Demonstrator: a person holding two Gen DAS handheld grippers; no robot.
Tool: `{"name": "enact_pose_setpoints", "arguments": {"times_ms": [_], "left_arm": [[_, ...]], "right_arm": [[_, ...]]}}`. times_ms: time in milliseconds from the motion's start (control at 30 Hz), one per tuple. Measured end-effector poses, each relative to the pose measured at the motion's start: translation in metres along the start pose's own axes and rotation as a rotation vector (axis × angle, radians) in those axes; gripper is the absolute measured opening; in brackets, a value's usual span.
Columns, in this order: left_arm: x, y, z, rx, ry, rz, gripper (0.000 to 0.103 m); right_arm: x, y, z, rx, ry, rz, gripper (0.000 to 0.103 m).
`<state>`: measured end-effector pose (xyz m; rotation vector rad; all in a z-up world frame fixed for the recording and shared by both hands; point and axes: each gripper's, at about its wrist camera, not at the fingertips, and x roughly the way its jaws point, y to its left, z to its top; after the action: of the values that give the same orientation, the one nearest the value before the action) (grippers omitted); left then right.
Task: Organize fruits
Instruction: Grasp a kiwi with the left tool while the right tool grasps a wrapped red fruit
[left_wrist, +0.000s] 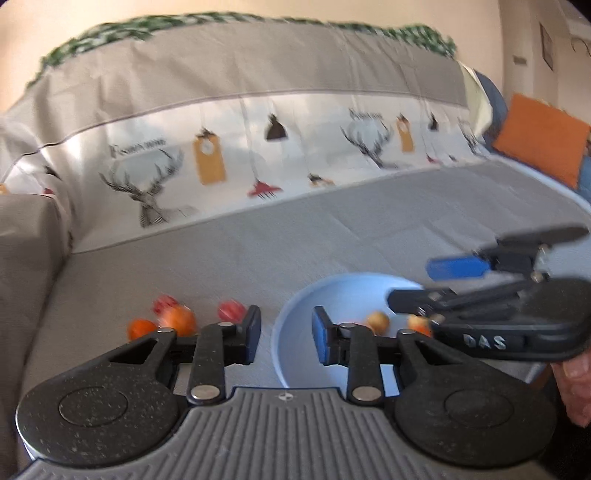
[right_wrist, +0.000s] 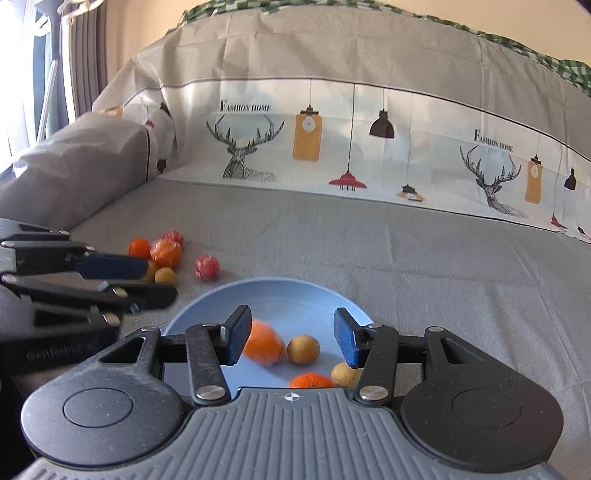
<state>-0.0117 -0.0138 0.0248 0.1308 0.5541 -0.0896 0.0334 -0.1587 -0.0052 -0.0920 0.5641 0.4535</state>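
A light blue bowl (right_wrist: 295, 295) sits on the grey sofa cover; it also shows in the left wrist view (left_wrist: 343, 291). In it lie an orange (right_wrist: 264, 347), blurred as if rolling, a second orange (right_wrist: 310, 380) and two small yellow-brown fruits (right_wrist: 303, 349) (right_wrist: 343, 373). My right gripper (right_wrist: 292, 338) is open and empty just above the bowl. Loose fruits lie left of the bowl: an orange (right_wrist: 139, 247), a wrapped orange (right_wrist: 165, 252), red wrapped ones (right_wrist: 207, 267) and a yellow one (right_wrist: 165, 276). My left gripper (left_wrist: 285, 336) is open and empty, between the pile (left_wrist: 177, 319) and the bowl.
The sofa backrest (right_wrist: 332, 140) with a deer and lamp print stands behind. A grey armrest (right_wrist: 70, 162) is at the left. An orange cushion (left_wrist: 539, 138) lies at the far right. Grey seat surface (right_wrist: 424, 258) stretches to the right of the bowl.
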Motion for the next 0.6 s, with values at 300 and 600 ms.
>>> {"name": "enact_pose_setpoints", "arguments": {"times_ms": [300,600], "left_arm": [[0.036,0.109,0.005,-0.333,0.147,0.077,0.025],[0.054,0.142,-0.003,-0.544,0.200,0.061,0.026]], "right_arm": [[0.002,0.013,0.016,0.036,-0.039,0.063,0.035],[0.019,0.038,0.029,0.005,-0.025,0.134,0.035]]}}
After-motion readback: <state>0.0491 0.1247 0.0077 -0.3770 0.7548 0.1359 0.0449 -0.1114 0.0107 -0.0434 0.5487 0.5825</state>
